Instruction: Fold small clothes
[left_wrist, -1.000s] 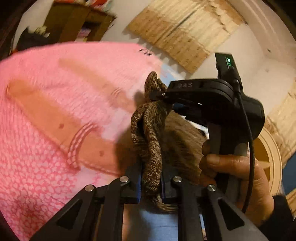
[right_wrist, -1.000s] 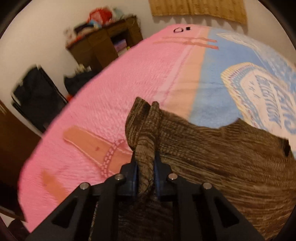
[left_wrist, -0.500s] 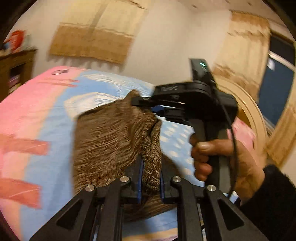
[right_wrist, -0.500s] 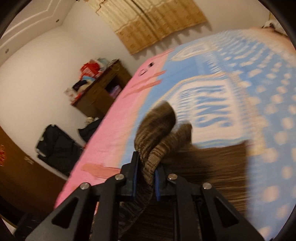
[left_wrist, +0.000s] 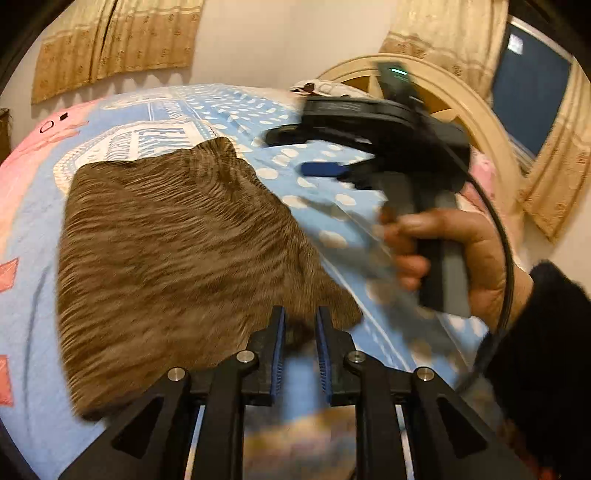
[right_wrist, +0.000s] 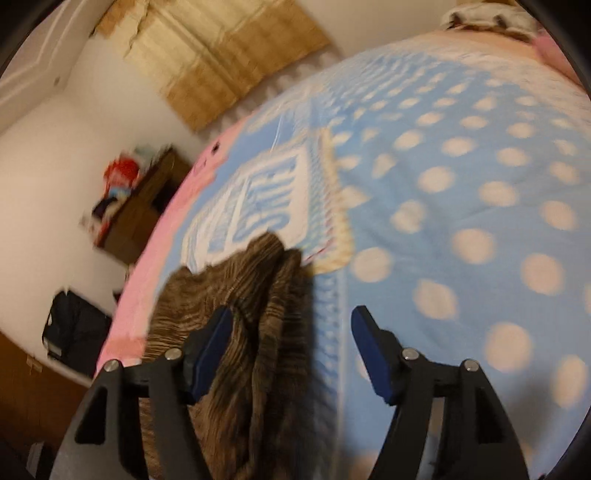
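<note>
Left wrist view: a brown knitted garment (left_wrist: 177, 258) lies folded over on a bed's blue dotted bedspread (left_wrist: 236, 110), its near edge reaching in between the blue pads of the left gripper (left_wrist: 299, 332). Those jaws stand only narrowly apart and are opening; motion blur hides whether the pads still press the knit. To the right, a hand (left_wrist: 450, 258) in a dark sleeve (left_wrist: 546, 332) holds the right gripper (left_wrist: 295, 151) above the bedspread, clear of the cloth.

Right wrist view: the right gripper (right_wrist: 291, 328) has its jaws spread wide and opening, nothing pinched between them. The garment (right_wrist: 251, 314) sits low and left, a bunched ridge of knit rising just beside the left-hand pad, with the blue bedspread (right_wrist: 461, 184) filling the rest.

The step in hand looks like the release after a fold. Doing it well probably means letting the left jaws part fully before drawing that gripper back, so the pads do not drag the top layer off its edge. The ridge near the right gripper likely needs smoothing flat, since a loose knit holds lumps and slides easily on soft bedding. Corners should sit matched before any further fold is started.
</note>
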